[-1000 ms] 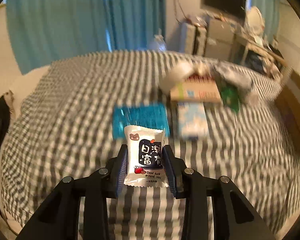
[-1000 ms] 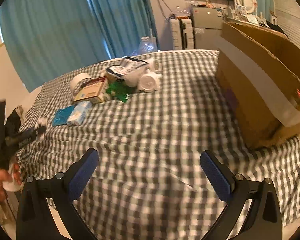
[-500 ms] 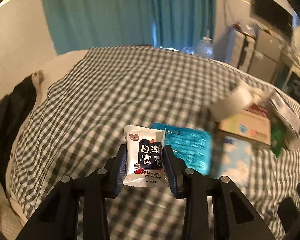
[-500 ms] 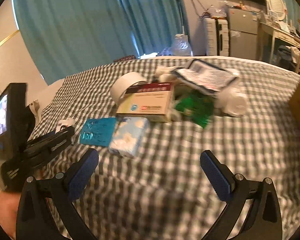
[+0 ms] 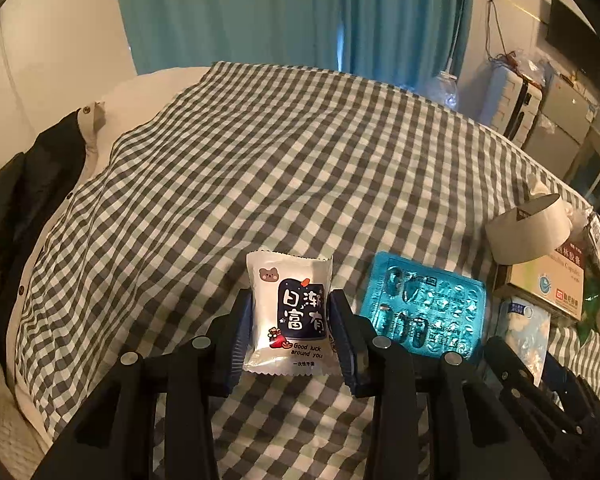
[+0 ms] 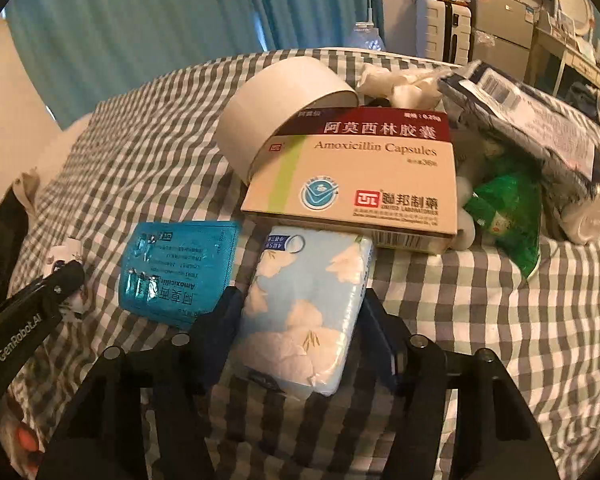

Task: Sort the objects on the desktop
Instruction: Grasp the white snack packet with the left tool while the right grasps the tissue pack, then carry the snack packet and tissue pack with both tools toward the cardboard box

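My left gripper [image 5: 290, 322] is shut on a white snack packet [image 5: 288, 312] with a dark blue label, held just above the checked cloth. It also shows at the left of the right wrist view [image 6: 66, 276]. My right gripper [image 6: 300, 320] has closed around a light blue tissue pack [image 6: 306, 312] lying on the cloth; its jaws press both long sides. A teal blister pack [image 6: 176, 270] lies just left of the tissue pack, and shows in the left wrist view [image 5: 424, 312]. An Amoxicillin box [image 6: 360, 172] lies behind the tissue pack.
A white tape roll [image 6: 280, 108] leans behind the box. A green wrapper [image 6: 504, 208], a dark plastic bag [image 6: 540, 120] and white wads [image 6: 400, 84] lie to the right. A dark jacket [image 5: 16, 200] lies off the cloth's left edge.
My right gripper has moved in to the pile and closed from wide open onto the tissue pack. My left gripper has swung left and lower with the snack packet.
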`<action>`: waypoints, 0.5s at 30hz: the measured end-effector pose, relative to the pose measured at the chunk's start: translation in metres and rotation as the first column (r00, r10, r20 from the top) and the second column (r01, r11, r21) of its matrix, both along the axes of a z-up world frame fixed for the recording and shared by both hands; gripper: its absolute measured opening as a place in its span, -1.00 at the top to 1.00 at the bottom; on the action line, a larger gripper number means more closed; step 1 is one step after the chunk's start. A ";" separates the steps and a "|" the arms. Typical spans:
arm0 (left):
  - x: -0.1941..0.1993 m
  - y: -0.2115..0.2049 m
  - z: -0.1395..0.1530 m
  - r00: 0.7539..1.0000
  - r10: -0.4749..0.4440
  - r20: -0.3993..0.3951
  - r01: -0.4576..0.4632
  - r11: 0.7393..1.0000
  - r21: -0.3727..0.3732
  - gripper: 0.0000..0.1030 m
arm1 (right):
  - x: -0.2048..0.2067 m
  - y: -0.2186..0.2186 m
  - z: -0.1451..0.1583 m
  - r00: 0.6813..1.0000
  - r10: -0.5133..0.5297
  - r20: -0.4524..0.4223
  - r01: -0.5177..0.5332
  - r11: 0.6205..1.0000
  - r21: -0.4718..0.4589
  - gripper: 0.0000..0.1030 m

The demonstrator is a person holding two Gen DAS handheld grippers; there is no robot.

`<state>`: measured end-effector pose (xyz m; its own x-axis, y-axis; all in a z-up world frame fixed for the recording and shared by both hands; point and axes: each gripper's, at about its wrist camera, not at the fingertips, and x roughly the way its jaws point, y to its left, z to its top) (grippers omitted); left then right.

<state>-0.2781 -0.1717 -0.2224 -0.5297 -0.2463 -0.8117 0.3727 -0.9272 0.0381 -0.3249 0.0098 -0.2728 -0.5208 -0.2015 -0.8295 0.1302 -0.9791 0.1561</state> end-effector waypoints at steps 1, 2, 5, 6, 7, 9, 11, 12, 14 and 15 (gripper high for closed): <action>-0.001 -0.001 0.000 1.000 0.000 -0.002 0.000 1.000 0.002 0.25 | 0.000 -0.001 0.002 1.000 0.009 0.002 -0.009 1.000 0.012 -0.02; 0.000 -0.002 0.000 1.000 0.000 -0.004 0.000 1.000 0.004 0.25 | 0.002 -0.002 0.003 1.000 0.020 0.002 -0.020 0.999 0.025 -0.01; 0.003 -0.001 0.004 0.999 -0.008 -0.031 0.009 1.000 0.024 0.25 | 0.015 0.007 0.009 0.999 0.038 0.002 -0.038 0.999 0.026 0.04; 0.005 -0.001 0.007 0.999 -0.011 -0.047 0.013 0.999 0.037 0.25 | 0.024 0.015 0.013 0.999 0.038 -0.004 -0.038 0.999 0.023 0.05; 0.006 0.000 0.010 0.998 -0.014 -0.064 0.017 0.999 0.045 0.25 | 0.029 0.020 0.018 0.999 0.039 -0.006 -0.039 0.999 0.017 0.05; 0.010 0.004 0.017 0.995 -0.026 -0.101 0.031 0.999 0.042 0.25 | 0.046 0.042 0.032 0.999 0.033 -0.023 -0.033 0.999 0.001 0.06; 0.014 0.011 0.020 0.991 -0.055 -0.119 0.060 0.998 0.036 0.25 | 0.059 0.061 0.044 0.999 0.023 -0.035 -0.023 1.000 -0.009 0.06; 0.017 0.016 0.022 0.989 -0.076 -0.129 0.081 0.996 0.035 0.24 | 0.068 0.077 0.052 0.999 0.012 -0.037 -0.013 1.000 -0.022 0.06; 0.024 0.029 0.023 0.981 -0.133 -0.142 0.139 0.990 0.028 0.24 | 0.080 0.095 0.062 0.999 0.004 -0.037 -0.005 0.999 -0.033 0.06; 0.028 0.034 0.023 0.979 -0.146 -0.139 0.150 0.988 0.022 0.24 | 0.089 0.105 0.069 0.999 -0.002 -0.042 0.001 0.999 -0.034 0.06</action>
